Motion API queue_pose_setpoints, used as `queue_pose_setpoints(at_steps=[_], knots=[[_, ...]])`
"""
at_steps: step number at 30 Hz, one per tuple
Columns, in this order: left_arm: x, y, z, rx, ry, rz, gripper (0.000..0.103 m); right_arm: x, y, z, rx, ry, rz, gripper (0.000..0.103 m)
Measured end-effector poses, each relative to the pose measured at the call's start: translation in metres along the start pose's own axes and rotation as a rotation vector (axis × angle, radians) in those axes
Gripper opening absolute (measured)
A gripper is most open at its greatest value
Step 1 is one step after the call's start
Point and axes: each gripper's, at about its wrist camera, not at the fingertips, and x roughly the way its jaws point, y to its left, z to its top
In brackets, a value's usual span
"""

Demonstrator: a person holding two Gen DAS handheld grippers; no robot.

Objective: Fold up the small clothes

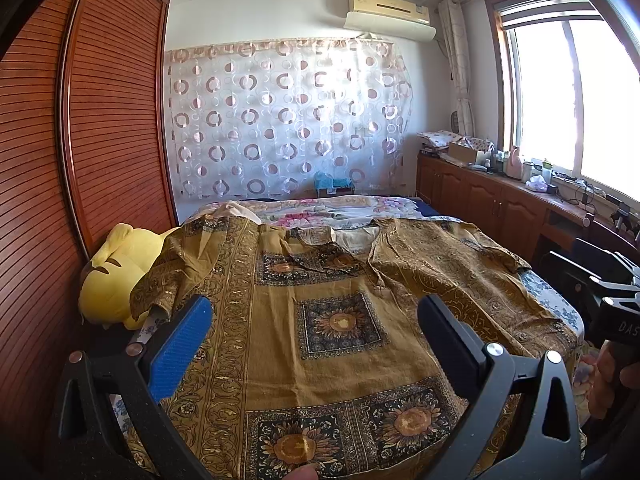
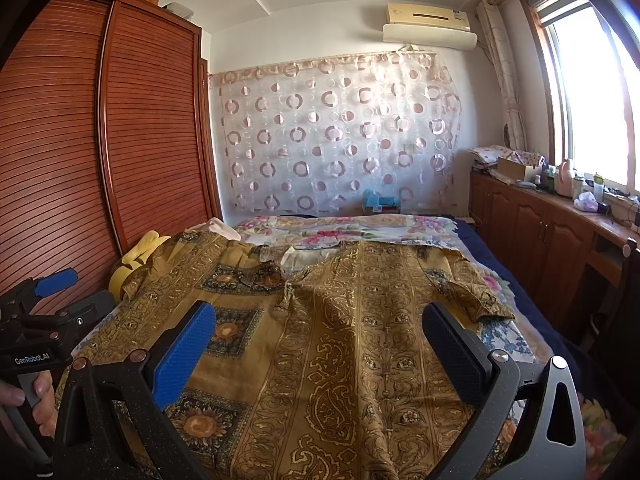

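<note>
The bed [image 1: 560, 312] in front of you carried a floral sheet, and the mustard-brown patterned shirt [image 1: 320, 300] lay spread open across it, collar toward the far end and sleeves out to either side. At the shirt's left sleeve a yellow plush toy [image 1: 108, 276] sat against the louvred wooden wardrobe [image 1: 100, 120]. Behind the bed hung a sheer curtain with circles [image 1: 280, 120], with an air conditioner [image 1: 388, 8] mounted above it. Along the right wall ran a low wooden cabinet [image 1: 480, 196] cluttered with boxes and bottles, under a bright window [image 1: 572, 100].

Your left gripper [image 1: 316, 332] hovered over the shirt's lower middle with its 2 fingers spread as wide as they go, 1 blue pad facing the black one, nothing between them and nothing touched. Your right gripper [image 2: 320, 340] stood just as wide over the shirt's right half, also empty. In the right wrist view your left hand [image 2: 36, 404] wrapped the other tool's handle at the left edge.
</note>
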Motion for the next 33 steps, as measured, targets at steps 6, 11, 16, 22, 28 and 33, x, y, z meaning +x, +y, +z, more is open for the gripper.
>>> queue_pose_setpoints(at_steps=[6, 11, 16, 22, 28, 33], knots=[[0.0, 0.0001, 0.0001, 0.001, -0.001, 0.0, 0.103, -0.0029, -0.0008, -0.0005, 0.002, 0.0, 0.0, 0.103], [0.0003, 0.0004, 0.0002, 0.002, -0.003, 0.0, 0.103, -0.0041, -0.0008, -0.0001, 0.002, 0.0, -0.002, 0.103], [0.0, 0.0001, 0.0001, 0.002, -0.003, 0.0, 0.103, -0.0042, -0.0011, -0.0001, 0.002, 0.0, 0.0, 0.103], [-0.0001, 0.0001, 0.0001, 0.003, -0.005, 0.0, 0.103, -0.0042, -0.0011, -0.0001, 0.003, 0.0, -0.001, 0.103], [0.0001, 0.0003, 0.0001, 0.003, -0.005, 0.001, 0.103, -0.0045, -0.0008, -0.0004, 0.002, 0.0, 0.0, 0.103], [0.0001, 0.0002, 0.0001, 0.004, -0.007, 0.001, 0.103, -0.0047, -0.0009, -0.0006, 0.002, 0.0, 0.0, 0.103]])
